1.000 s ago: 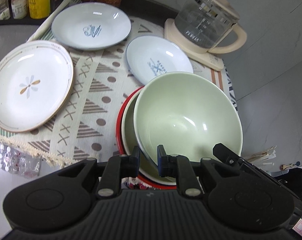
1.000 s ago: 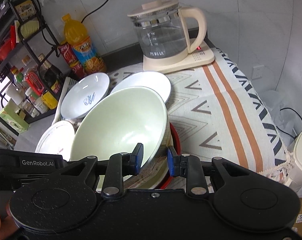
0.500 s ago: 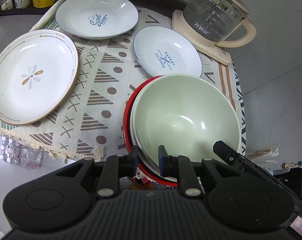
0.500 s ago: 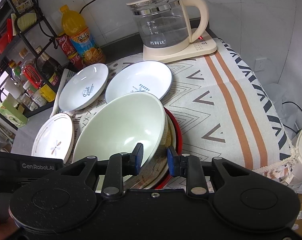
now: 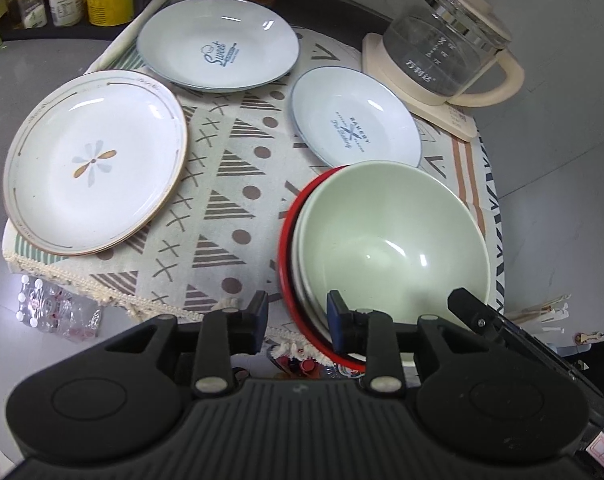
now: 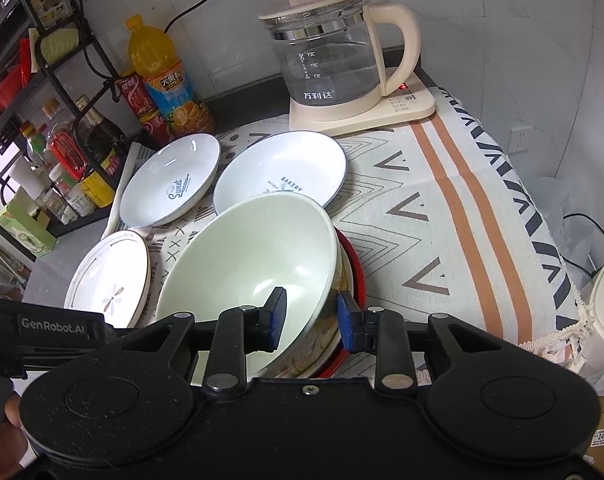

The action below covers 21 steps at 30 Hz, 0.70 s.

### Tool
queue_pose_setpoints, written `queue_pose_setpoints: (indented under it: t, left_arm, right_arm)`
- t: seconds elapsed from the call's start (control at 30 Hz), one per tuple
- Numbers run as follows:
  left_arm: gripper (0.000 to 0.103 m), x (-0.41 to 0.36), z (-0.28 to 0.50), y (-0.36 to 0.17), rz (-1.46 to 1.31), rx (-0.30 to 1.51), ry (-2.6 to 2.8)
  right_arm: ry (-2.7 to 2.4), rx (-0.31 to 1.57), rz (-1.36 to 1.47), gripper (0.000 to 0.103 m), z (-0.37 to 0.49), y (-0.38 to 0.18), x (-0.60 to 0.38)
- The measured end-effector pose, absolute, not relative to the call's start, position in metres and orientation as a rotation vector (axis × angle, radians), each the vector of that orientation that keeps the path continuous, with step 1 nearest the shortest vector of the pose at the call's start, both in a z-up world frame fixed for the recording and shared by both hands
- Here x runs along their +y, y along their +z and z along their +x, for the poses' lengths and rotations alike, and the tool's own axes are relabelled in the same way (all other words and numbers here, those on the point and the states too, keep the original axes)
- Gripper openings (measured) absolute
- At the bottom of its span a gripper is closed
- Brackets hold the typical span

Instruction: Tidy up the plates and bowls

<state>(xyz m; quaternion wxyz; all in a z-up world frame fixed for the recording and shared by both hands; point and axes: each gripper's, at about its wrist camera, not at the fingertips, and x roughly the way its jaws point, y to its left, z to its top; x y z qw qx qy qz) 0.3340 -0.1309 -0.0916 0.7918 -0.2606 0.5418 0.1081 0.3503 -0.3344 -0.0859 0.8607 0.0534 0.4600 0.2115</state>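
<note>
A pale green bowl (image 5: pixel 393 240) is sitting nested in a stack at the near edge of the cloth-covered surface (image 5: pixel 230 184), on top of another pale dish that is lying in a red-rimmed plate (image 5: pixel 286 248).

The left gripper (image 5: pixel 298 314) is spreading its fingers (image 5: pixel 258 318). The stack's near rim is lying between them, and the pads are standing clear of it in the left wrist view, so the hold is released.

The right gripper (image 6: pixel 310 318) is also easing its fingers (image 6: pixel 276 318) apart. The green bowl's (image 6: pixel 250 256) wall is passing between the two blue pads, and a narrow gap is showing on each side in the right wrist view, so the pads are not pressing on it.

Three plates are lying flat on the cloth beyond the stack. A white plate with a flower motif (image 5: pixel 96 160) is resting at the left edge. A pale blue plate lettered "Sweet" (image 5: pixel 218 54) is sitting at the far edge. A second blue-rimmed plate lettered "Bakery" (image 5: pixel 355 124) is lying just behind the green bowl, its near rim partly hidden by it.

A glass kettle on a cream base (image 6: pixel 337 64) is standing at the far right corner of the surface. An orange drink bottle (image 6: pixel 162 76) and a red can are standing beyond the cloth beside a black wire rack of jars (image 6: pixel 42 100).
</note>
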Motion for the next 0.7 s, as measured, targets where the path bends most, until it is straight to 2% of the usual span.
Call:
queue_pose_setpoints:
  t: [0.23, 0.33, 0.5, 0.57, 0.7]
  left_arm:
    - [0.044, -0.129, 0.337, -0.089, -0.537, 1.163, 0.247]
    - [0.047, -0.126, 0.341, -0.091, -0.521, 1.162, 0.249]
    - [0.051, -0.120, 0.344, -0.093, -0.524, 1.165, 0.234]
    - [0.058, -0.116, 0.345, -0.092, -0.520, 1.160, 0.236]
    - [0.066, -0.102, 0.343, -0.088, -0.521, 1.148, 0.234]
  right_arm:
    - [0.431, 0.976, 0.128, 0.029, 0.348, -0.089, -0.338]
    - [0.418, 0.970, 0.130, 0.030, 0.349, -0.089, -0.340]
    - [0.383, 0.982, 0.136, 0.041, 0.350, -0.090, -0.345]
    - [0.376, 0.980, 0.133, 0.045, 0.351, -0.089, -0.344]
    - [0.370, 0.964, 0.139, 0.050, 0.351, -0.082, -0.337]
